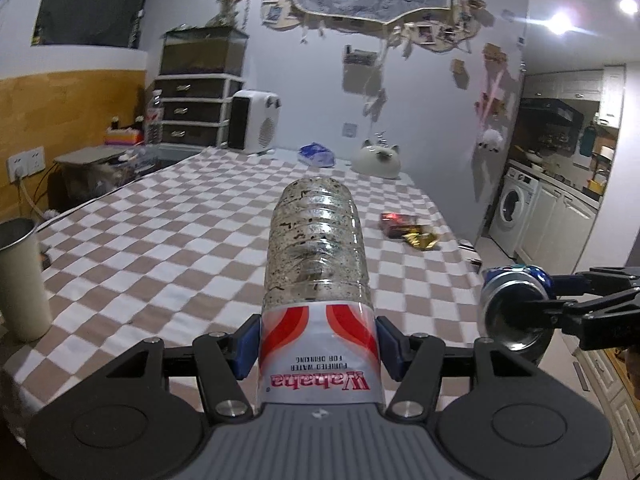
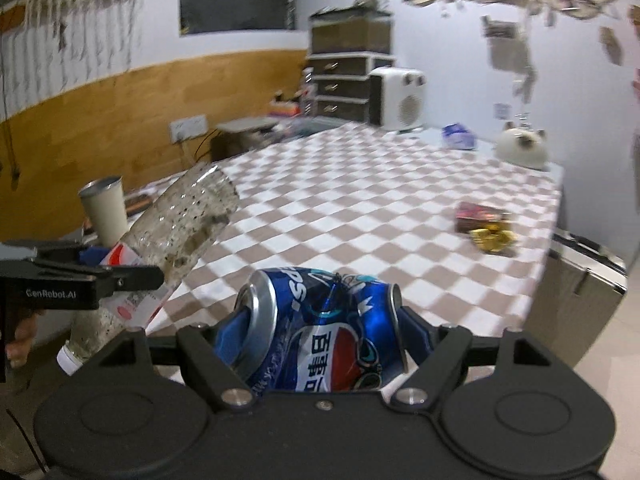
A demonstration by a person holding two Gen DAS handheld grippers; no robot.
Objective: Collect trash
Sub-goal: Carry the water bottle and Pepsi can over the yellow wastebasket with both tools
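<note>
Left gripper (image 1: 318,354) is clamped on a dirty clear plastic water bottle (image 1: 316,248) at its red-and-white label, base pointing away. Right gripper (image 2: 320,336) squeezes a dented blue Pepsi can (image 2: 320,328) sideways. Past both, crumpled red and gold wrappers (image 2: 486,226) sit on the checkered tablecloth (image 2: 360,216).

right claw (image 2: 320,326) clamps a dented blue can (image 2: 320,332) above the checkered table (image 2: 380,216).
</note>
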